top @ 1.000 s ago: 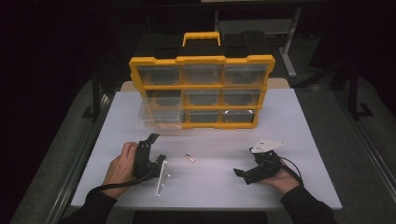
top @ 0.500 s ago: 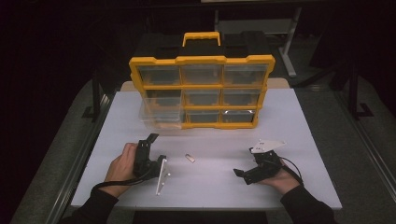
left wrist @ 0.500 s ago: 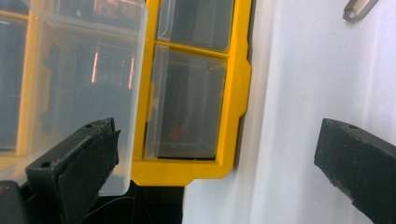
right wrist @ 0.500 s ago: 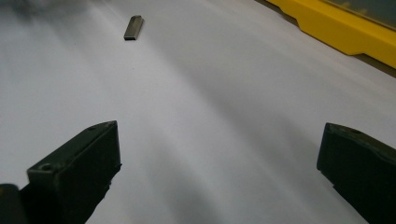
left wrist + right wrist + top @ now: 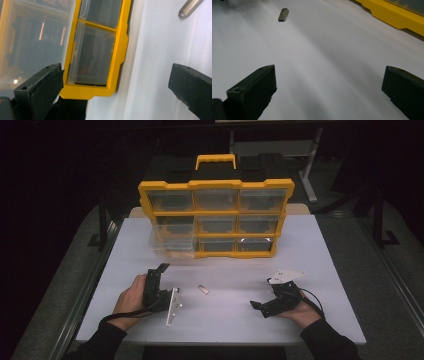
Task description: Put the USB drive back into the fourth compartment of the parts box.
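Dark room, brightly lit white table (image 5: 320, 265); gripper views soft, with glare on the clear drawer (image 5: 32, 37).

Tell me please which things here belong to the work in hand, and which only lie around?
Belong to the work:
small metal piece lying between both open grippers
yellow organizer with clear drawers
pulled-out clear drawer at its lower left

Only lying around:
white table under everything
dark frames on the floor beside it

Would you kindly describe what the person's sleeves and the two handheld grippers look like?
Both forearms wear dark sleeves. The left gripper and right gripper are black, each with two blocky black jaws bearing small holes near the tips. Each carries a pale grey three-cornered plate, and a black cable trails from each.
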